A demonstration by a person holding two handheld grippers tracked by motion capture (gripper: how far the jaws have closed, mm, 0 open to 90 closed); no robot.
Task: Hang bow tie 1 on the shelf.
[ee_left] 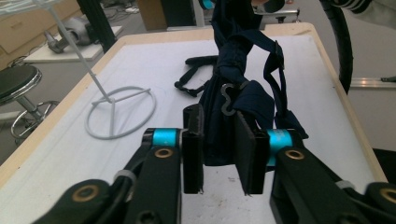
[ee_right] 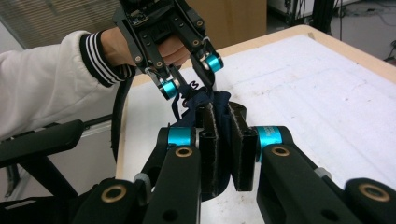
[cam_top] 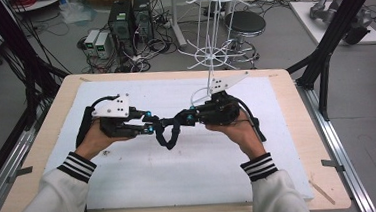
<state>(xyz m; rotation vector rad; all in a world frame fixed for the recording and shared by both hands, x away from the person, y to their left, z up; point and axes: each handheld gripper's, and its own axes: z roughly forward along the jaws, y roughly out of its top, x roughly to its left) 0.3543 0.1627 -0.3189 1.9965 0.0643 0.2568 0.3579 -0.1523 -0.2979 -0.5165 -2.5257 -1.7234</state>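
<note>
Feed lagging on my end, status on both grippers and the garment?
Left gripper and right gripper both shut on dark blue strappy garment, held between them above the white mat. White wire rack stands behind, clear.

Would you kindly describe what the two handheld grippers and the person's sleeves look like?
Both the left gripper and right gripper are black, with flat black jaws, cyan collars, brass-coloured pivots, a pale three-cornered top plate and a trailing black cable. The sleeves are white, with black-and-white striped cuffs.
</note>
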